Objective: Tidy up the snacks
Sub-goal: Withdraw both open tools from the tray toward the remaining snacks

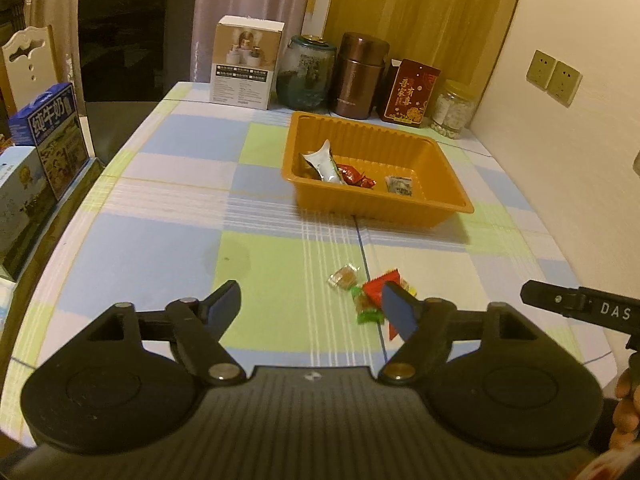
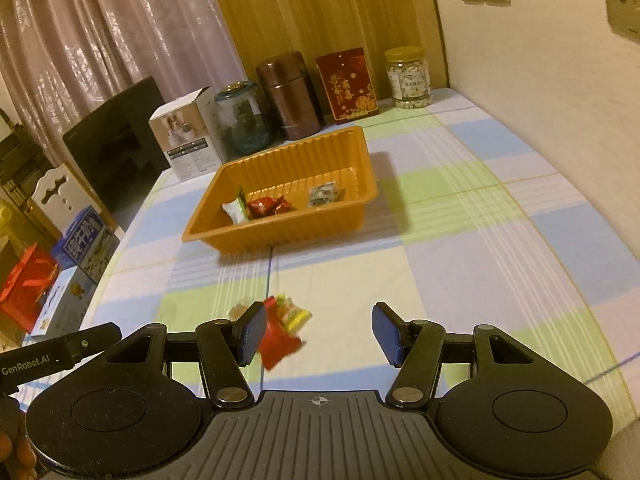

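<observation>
We hold both grippers, left (image 1: 310, 306) and right (image 2: 319, 334), parted and empty; bare cloth (image 2: 460, 240) lies between candies (image 1: 368, 300) and tray (image 1: 452, 208).

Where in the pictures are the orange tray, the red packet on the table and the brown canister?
orange tray (image 1: 362, 209), left wrist view, on its near outer wall.
red packet (image 2: 280, 342), right wrist view, on the middle of its wrapper.
brown canister (image 1: 357, 80), left wrist view, on the middle of its body.
</observation>
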Demonstrator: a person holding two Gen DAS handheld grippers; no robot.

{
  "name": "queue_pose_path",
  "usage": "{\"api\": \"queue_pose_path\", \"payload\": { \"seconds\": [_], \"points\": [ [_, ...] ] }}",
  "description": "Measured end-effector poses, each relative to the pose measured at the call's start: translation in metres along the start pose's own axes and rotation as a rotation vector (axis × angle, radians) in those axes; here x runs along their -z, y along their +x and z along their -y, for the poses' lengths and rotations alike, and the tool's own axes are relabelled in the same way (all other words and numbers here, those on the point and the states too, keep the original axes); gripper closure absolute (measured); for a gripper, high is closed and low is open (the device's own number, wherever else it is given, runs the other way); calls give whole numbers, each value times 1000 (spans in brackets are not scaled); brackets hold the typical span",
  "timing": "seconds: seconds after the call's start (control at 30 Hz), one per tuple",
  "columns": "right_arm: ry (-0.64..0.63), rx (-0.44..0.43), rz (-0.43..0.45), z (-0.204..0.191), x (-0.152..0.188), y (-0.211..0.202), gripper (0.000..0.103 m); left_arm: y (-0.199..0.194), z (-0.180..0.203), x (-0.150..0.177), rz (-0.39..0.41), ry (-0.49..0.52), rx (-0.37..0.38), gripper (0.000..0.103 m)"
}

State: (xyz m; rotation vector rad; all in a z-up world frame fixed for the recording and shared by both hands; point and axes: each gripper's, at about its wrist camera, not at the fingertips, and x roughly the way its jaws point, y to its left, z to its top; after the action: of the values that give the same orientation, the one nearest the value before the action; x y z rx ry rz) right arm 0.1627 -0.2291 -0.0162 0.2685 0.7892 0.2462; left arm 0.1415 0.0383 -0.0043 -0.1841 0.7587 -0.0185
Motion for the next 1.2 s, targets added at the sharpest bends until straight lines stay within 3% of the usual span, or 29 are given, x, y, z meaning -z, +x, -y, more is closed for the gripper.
{"api": "queue_pose_path", "payload": {
  "seconds": [0.5, 1.03, 1.2],
  "points": [
    [-13, -6, -39, -6, 31, -19, 44, -16, 2, 30, -39, 39, -22, 25],
    [-32, -3, -51, -7, 33, -13, 44, -10, 3, 38, -67, 49, -20, 25],
    [-94, 8, -49, -14, 35, -5, 44, -5, 1, 37, -73, 41, -18, 25]
  ]
}}
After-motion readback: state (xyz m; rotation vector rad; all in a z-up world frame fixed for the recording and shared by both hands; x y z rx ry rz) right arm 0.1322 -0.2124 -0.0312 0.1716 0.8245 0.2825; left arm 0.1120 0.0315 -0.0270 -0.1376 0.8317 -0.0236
